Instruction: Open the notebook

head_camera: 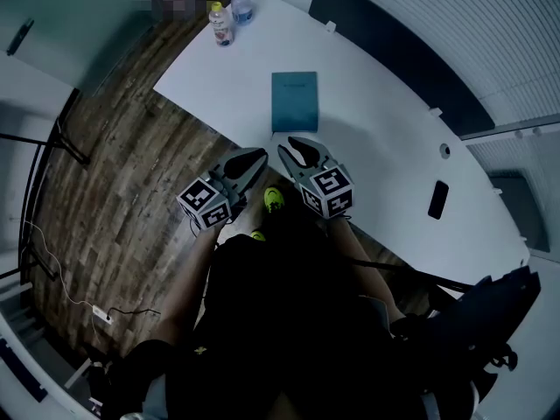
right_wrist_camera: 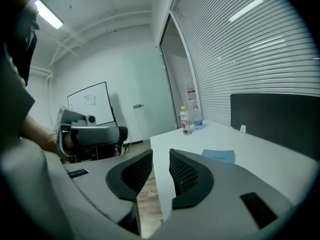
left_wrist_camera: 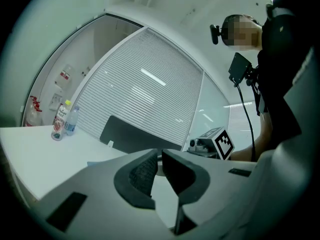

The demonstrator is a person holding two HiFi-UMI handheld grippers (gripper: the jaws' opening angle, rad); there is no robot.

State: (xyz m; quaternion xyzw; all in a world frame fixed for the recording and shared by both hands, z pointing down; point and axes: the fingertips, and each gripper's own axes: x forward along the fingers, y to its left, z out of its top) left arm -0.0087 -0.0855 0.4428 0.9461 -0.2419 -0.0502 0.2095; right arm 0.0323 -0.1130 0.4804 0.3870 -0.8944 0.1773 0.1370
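A closed teal notebook (head_camera: 294, 101) lies flat on the white table (head_camera: 376, 147), a little in from its near edge; in the right gripper view the notebook (right_wrist_camera: 218, 155) shows past the right jaw. Both grippers hover side by side at the table's near edge, short of the notebook and pointing toward it. My left gripper (head_camera: 255, 157) (left_wrist_camera: 159, 155) has its jaws drawn together to a thin slit, nothing between them. My right gripper (head_camera: 291, 150) (right_wrist_camera: 161, 156) stands open by a narrow gap, empty.
Two bottles (head_camera: 227, 17) stand at the table's far left corner. A black phone (head_camera: 438, 199) lies to the right. A dark panel (head_camera: 394, 55) runs along the table's far side. Wooden floor (head_camera: 131, 191) is on the left; the person's legs are below the grippers.
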